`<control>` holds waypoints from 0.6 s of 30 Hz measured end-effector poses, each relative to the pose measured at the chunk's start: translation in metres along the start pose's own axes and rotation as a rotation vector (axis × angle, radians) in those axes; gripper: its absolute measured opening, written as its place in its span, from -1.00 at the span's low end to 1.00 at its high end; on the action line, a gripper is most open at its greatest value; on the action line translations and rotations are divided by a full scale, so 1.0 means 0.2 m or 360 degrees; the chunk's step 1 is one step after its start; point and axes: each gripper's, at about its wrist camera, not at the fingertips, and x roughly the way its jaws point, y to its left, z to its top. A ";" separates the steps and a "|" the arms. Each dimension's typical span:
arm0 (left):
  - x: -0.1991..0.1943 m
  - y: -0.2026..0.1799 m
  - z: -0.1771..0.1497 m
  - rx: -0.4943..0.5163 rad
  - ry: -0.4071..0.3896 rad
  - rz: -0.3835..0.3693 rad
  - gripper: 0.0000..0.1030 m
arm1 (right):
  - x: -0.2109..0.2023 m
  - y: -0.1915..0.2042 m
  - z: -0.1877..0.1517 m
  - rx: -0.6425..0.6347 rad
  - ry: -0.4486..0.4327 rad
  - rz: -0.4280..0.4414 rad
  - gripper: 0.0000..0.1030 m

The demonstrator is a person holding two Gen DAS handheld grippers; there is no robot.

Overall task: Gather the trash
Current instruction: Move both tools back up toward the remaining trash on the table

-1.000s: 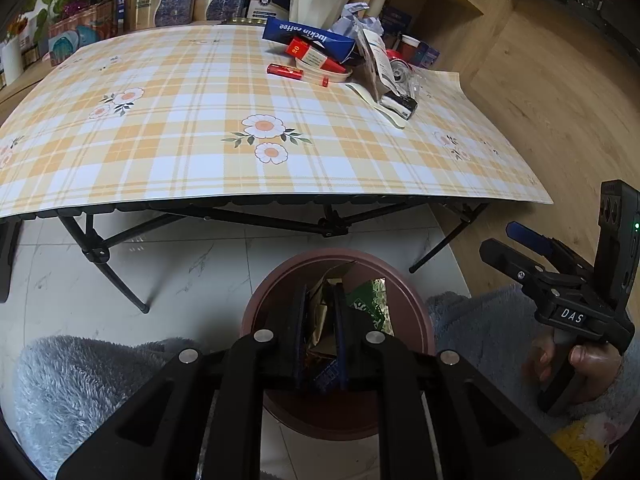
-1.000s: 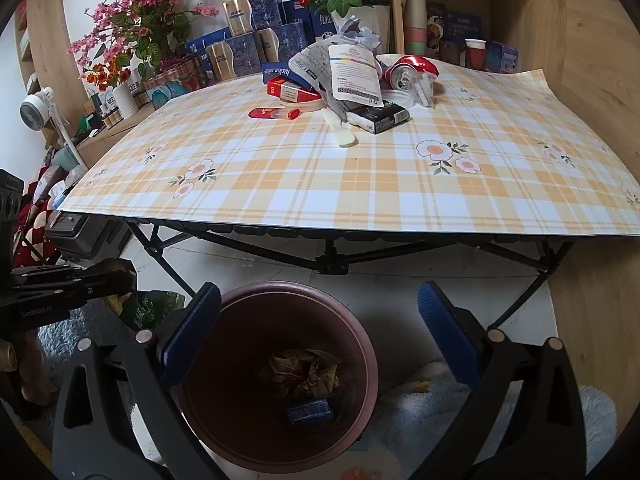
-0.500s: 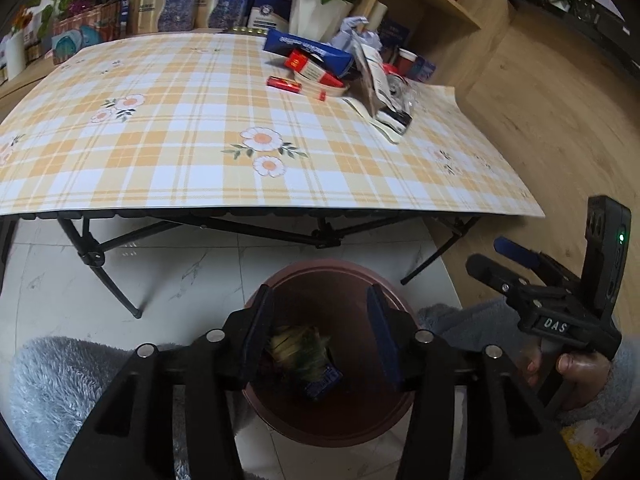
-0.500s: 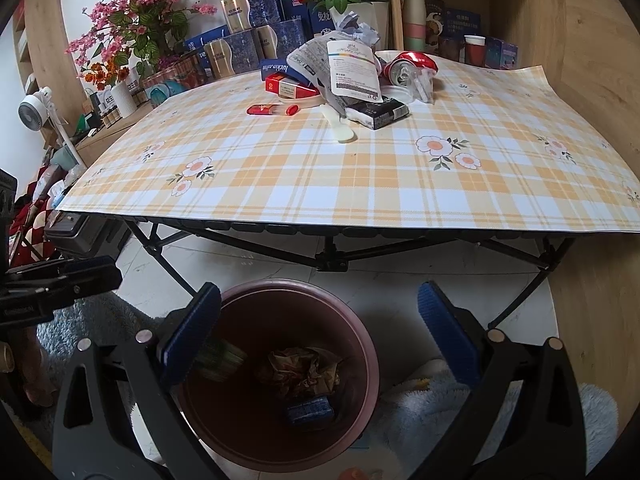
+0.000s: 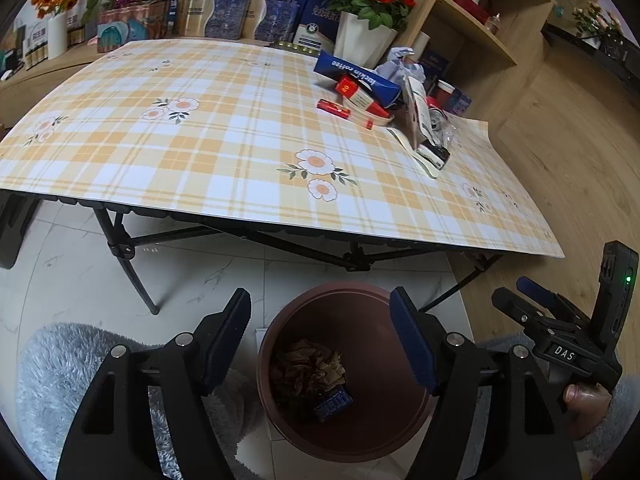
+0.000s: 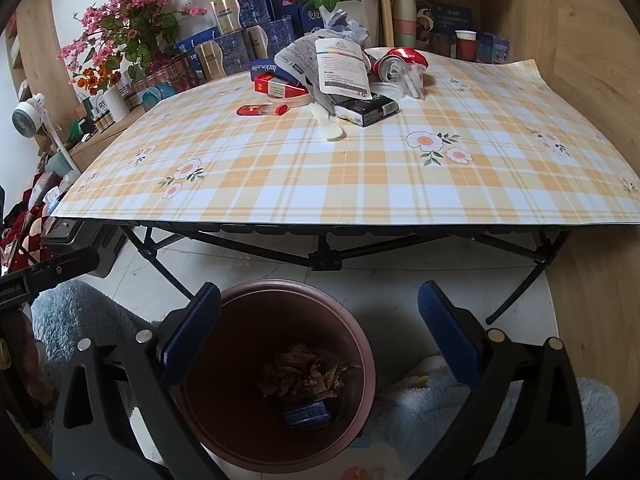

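A brown bin (image 5: 400,412) (image 6: 240,400) stands on the floor before the table; it holds crumpled wrappers (image 5: 308,372) and a blue packet (image 6: 306,414). My left gripper (image 5: 320,344) is open and empty above the bin. My right gripper (image 6: 318,336) is open and empty, also above it, and shows in the left wrist view (image 5: 532,300). A trash pile lies at the table's far side: a white pouch (image 6: 344,68), a dark box (image 6: 370,108), a red can (image 6: 396,62), red boxes (image 6: 276,84), a red tube (image 6: 262,109), a blue box (image 5: 356,72).
The plaid table (image 6: 360,176) has black folding legs (image 5: 124,252). Fluffy rugs (image 5: 52,368) (image 6: 424,412) flank the bin. Flower pots, boxes and shelves (image 5: 480,20) stand behind the table. A fan (image 6: 32,112) is at far left.
My left gripper opened and let go of a green-and-gold wrapper, which fell into the bin. It then rose and tilted up slightly. My right gripper stayed open and hardly moved.
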 end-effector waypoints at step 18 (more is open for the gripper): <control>-0.13 0.02 0.11 -0.0019 -0.0236 0.0034 0.69 | 0.00 -0.10 0.15 0.0063 0.0013 0.0046 0.89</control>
